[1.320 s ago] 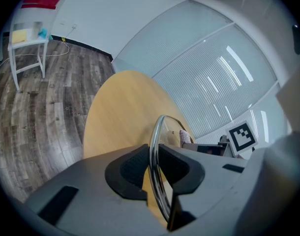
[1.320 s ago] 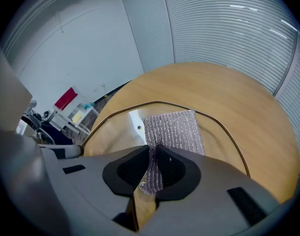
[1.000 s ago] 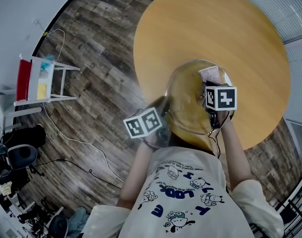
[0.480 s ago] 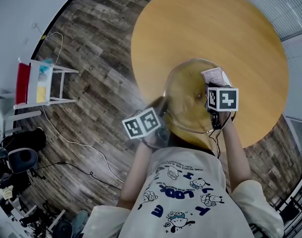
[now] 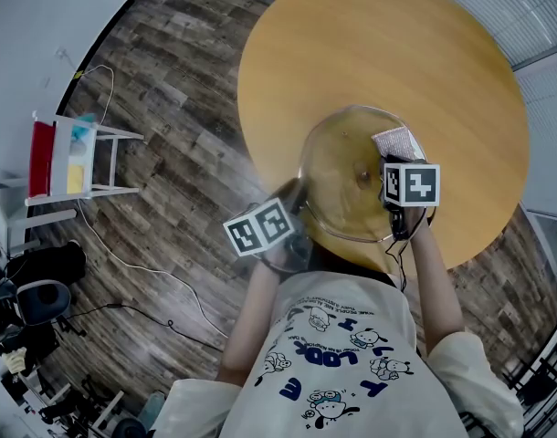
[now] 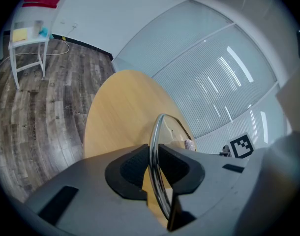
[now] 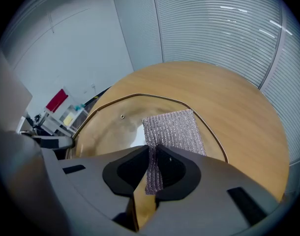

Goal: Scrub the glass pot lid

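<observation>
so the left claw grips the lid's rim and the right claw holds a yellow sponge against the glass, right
No yellow sponge: the right gripper view shows the right claw holding a silvery scrubbing cloth against the lid. The left claw does grip its rim.

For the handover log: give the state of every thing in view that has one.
glass pot lid: held up by its rim.
scrub pad: clamped, lying against the lid.
left gripper: shut on the lid's rim.
right gripper: shut on the scrub pad.
</observation>
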A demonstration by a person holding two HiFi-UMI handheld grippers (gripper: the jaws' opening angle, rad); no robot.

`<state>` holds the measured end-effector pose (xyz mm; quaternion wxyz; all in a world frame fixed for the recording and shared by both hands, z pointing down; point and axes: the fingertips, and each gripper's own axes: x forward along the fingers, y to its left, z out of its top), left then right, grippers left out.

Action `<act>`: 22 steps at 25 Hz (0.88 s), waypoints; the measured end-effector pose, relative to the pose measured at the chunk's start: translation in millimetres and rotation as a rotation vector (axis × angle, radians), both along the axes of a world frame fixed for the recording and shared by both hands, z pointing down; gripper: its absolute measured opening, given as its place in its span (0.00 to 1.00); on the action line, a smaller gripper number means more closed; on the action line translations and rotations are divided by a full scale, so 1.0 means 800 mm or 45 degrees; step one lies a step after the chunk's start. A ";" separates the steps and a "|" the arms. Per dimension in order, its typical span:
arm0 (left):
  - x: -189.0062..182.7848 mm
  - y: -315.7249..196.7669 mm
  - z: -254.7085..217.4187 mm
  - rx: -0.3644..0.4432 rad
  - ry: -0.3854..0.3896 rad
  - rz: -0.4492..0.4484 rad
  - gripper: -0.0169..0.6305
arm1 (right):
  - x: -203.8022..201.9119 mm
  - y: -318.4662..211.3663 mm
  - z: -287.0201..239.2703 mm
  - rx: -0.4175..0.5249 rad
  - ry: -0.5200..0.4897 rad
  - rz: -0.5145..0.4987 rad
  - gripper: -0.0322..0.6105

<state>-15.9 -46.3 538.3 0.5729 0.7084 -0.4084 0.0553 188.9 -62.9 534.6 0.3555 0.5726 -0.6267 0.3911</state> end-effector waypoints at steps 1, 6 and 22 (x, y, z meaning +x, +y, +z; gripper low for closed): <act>0.000 0.001 0.000 -0.001 0.000 -0.001 0.14 | 0.000 0.002 -0.001 0.000 0.002 0.003 0.14; -0.001 0.002 -0.001 -0.003 0.001 -0.004 0.14 | 0.004 0.010 -0.002 -0.002 0.004 0.016 0.14; 0.000 0.011 0.000 -0.012 0.009 -0.012 0.14 | 0.008 0.032 -0.001 -0.019 0.020 0.025 0.14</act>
